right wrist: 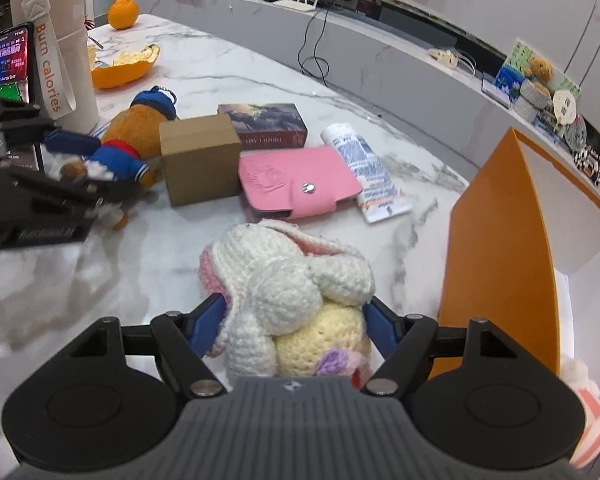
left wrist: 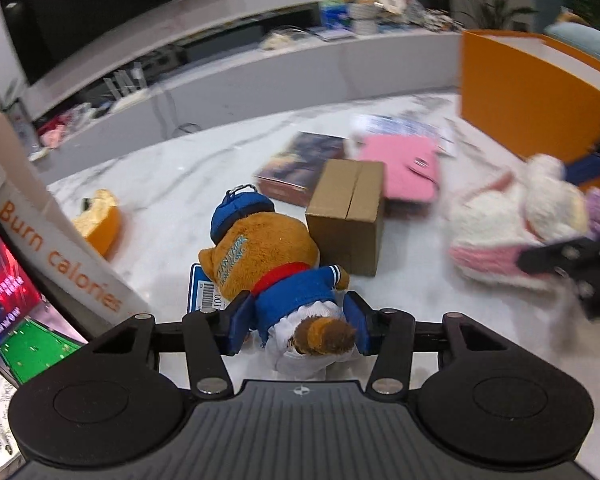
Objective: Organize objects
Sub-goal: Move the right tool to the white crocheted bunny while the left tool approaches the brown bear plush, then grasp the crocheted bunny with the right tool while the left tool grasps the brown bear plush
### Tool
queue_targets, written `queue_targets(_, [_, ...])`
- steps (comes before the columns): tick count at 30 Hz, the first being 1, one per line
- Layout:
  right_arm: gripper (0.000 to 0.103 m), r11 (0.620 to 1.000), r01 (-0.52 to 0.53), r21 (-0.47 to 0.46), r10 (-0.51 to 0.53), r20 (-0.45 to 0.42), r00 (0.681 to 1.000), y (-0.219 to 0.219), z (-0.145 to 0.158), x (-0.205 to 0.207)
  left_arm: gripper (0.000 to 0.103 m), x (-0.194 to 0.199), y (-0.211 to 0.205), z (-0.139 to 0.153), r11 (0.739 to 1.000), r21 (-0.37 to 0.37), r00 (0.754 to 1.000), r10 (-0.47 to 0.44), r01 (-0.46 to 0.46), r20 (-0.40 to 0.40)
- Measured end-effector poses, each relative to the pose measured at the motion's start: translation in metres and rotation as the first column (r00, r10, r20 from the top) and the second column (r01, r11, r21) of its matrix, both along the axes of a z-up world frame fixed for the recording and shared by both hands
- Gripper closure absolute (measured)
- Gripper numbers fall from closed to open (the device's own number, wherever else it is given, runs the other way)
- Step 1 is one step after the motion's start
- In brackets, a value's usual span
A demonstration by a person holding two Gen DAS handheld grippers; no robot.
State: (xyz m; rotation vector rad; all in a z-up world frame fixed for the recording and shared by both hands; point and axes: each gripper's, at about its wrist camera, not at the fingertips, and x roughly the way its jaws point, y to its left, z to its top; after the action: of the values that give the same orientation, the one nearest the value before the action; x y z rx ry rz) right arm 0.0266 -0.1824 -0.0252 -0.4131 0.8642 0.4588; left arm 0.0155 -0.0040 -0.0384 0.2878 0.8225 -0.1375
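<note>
A brown plush bear in a blue jacket and cap lies on the marble table. My left gripper is shut on the bear's lower body. The bear also shows at the left of the right wrist view, held by the left gripper. My right gripper is shut on a white and cream crochet bunny, held just above the table. The bunny shows blurred at the right of the left wrist view, with the right gripper on it.
A cardboard box, a dark book box, a pink wallet and a white tube lie mid-table. An open orange box stands at the right. A bottle, a phone, orange peel and an orange are at the left.
</note>
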Motion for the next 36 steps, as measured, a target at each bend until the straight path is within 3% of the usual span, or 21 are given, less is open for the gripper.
queue_targets(3, [0.027,1.0,0.014,-0.006,-0.014,-0.03,0.999,-0.003,0.002,-0.001,0.038,-0.011,-0.006,0.003,0.998,-0.015,0.996,-0.065,0.064,-0.054])
queue_targets(5, [0.027,1.0,0.02,-0.011,-0.021,-0.044,0.999,-0.004,0.002,-0.002,0.022,-0.017,-0.008,0.007,0.994,-0.047,0.992,-0.102,0.099,-0.077])
queue_targets(7, [0.026,1.0,0.026,-0.013,-0.027,-0.051,0.998,-0.005,0.002,-0.002,0.012,-0.021,-0.008,0.009,0.992,-0.078,0.992,-0.109,0.104,-0.066])
queue_targets(12, [0.022,1.0,0.026,-0.014,-0.026,-0.041,0.999,-0.005,-0.001,-0.002,0.012,-0.012,-0.014,0.003,0.999,-0.01,0.999,-0.038,0.038,-0.009])
queue_targets(16, [0.011,0.999,0.031,-0.01,-0.031,0.013,0.999,-0.004,0.002,0.0,0.011,-0.003,-0.008,0.005,0.999,-0.036,0.999,0.009,-0.008,0.04])
queue_targets(26, [0.008,0.999,0.034,0.011,-0.034,0.058,0.998,0.0,-0.005,0.007,0.007,0.009,-0.004,-0.01,0.999,-0.03,0.999,0.024,-0.024,0.026])
queue_targets(31, [0.008,0.998,0.051,0.031,-0.052,0.038,0.998,0.002,-0.013,0.015,0.008,0.018,0.0,-0.019,0.999,-0.018,0.999,0.041,-0.042,-0.015])
queue_targets(36, [0.012,0.998,0.055,0.033,-0.055,0.012,0.998,0.005,-0.025,0.018,0.015,0.025,0.015,-0.024,0.988,-0.116,0.994,0.094,-0.101,-0.063])
